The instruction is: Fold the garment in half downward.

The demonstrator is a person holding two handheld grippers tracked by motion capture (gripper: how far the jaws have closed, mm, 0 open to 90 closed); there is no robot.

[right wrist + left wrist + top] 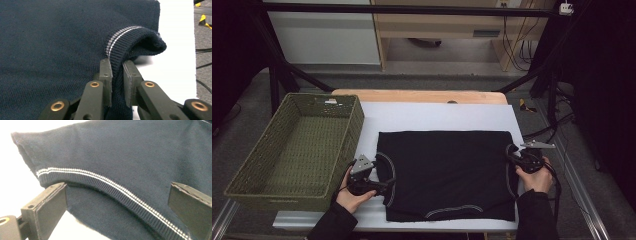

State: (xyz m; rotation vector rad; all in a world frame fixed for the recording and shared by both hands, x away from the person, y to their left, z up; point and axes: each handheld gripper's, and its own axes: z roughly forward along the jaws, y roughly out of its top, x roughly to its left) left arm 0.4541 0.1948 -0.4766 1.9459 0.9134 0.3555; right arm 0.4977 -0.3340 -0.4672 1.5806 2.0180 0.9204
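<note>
The dark knit sweater point(447, 172) lies flat on the white sheet point(437, 116), its ribbed, white-striped armhole edge pinched between the right gripper point(117, 67), while the left gripper point(117, 202) stands wide apart over the other ribbed edge, a woven green basket point(249, 172) just beside it.

The left gripper point(117, 207) has its jaws spread wide over the dark knitted garment point(130, 157), whose white-striped ribbed edge point(120, 192) runs between them above the white surface point(15, 182).
</note>
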